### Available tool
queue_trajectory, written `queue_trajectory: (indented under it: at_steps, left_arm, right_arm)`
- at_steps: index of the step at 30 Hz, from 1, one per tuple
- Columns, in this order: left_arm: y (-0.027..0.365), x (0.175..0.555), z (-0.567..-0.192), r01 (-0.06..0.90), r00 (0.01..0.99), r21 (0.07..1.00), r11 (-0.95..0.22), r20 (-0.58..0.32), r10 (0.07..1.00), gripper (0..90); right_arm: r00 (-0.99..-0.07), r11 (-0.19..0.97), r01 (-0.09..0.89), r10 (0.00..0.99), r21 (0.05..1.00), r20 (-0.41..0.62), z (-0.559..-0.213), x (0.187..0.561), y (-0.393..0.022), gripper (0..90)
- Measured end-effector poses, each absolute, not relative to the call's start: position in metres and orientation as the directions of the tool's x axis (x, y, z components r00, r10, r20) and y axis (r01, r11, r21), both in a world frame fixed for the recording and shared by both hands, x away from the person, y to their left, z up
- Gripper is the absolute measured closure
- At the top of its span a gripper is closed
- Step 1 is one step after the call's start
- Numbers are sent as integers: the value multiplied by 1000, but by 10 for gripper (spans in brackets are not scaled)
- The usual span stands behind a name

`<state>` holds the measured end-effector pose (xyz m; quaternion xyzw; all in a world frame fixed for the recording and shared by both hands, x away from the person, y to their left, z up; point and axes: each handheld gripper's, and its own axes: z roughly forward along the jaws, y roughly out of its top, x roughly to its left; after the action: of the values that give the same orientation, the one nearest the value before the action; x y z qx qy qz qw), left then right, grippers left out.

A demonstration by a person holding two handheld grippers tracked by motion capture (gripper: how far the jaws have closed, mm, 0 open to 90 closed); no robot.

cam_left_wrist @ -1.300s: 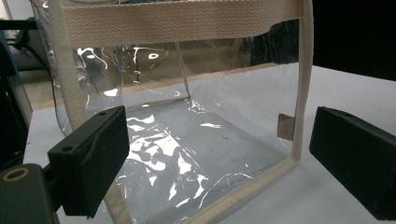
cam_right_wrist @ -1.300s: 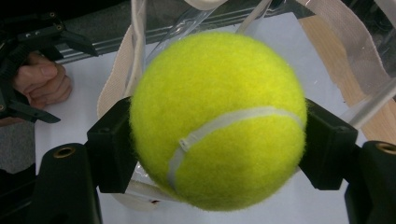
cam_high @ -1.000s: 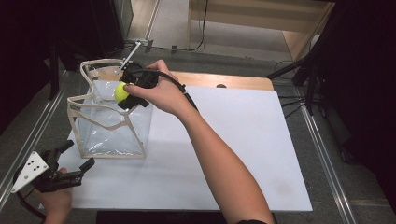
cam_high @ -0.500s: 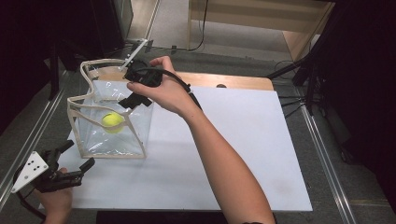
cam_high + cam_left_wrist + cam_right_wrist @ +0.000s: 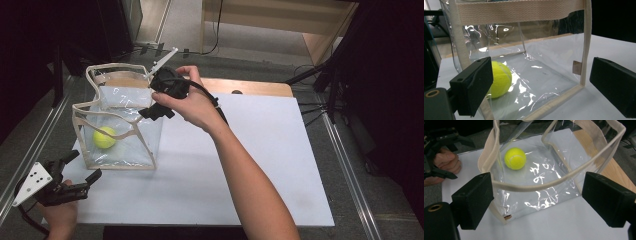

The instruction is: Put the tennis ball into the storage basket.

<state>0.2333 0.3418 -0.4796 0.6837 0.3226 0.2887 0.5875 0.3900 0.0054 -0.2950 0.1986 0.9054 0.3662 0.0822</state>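
Resting in bag: the tennis ball (image 5: 104, 137) lies on the floor of the clear bag (image 5: 120, 150), toward its near-left corner, loose and free to roll.
Bag: upright on the white tabletop (image 5: 260, 165), mouth gaping, cream webbing rim and handles wavy and slack; walls thin and floppy.
Right hand-held gripper (image 5: 537, 195): poised above the bag's right rim, jaws spread wide and empty, straddling the webbing in its own view.
Left hand-held gripper (image 5: 77, 172): low at the tabletop's near-left edge, just in front of the bag, jaws wide apart, gripping nothing.
Risk, snag: the right jaws could catch the loose handle when moved and tip the bag, judging by how near the strap sits.
Risk, spill: a tilt would send the ball rolling out.
Risk, collapse: the soft walls may fold inward if bumped.
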Motion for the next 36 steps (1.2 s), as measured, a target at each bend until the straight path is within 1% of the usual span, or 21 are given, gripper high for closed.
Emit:
queue_trajectory:
  at_steps: [2, 5, 9, 17, 36]
  left_arm:
    - [342, 233, -480, 102, 625, 990, -102, 16, 780, 53]
    - [342, 233, -480, 102, 625, 990, -101, 16, 780, 53]
    - [342, 233, -480, 102, 625, 990, -102, 16, 781, 53]
    - [341, 233, -480, 103, 625, 989, -103, 16, 781, 53]
    - [341, 233, -480, 103, 624, 989, -107, 20, 781, 53]
  right_arm:
    - [-906, 655, 306, 424, 691, -1, -296, 388, 3, 86]
    - [-907, 653, 304, 421, 694, 1, -300, 386, -1, 8]
    - [-898, 656, 320, 440, 683, -2, -304, 382, -3, 8]
    - [-894, 656, 310, 448, 689, -24, -316, 377, -7, 0]
    - [-875, 627, 345, 484, 698, -2, -352, 366, -20, 0]
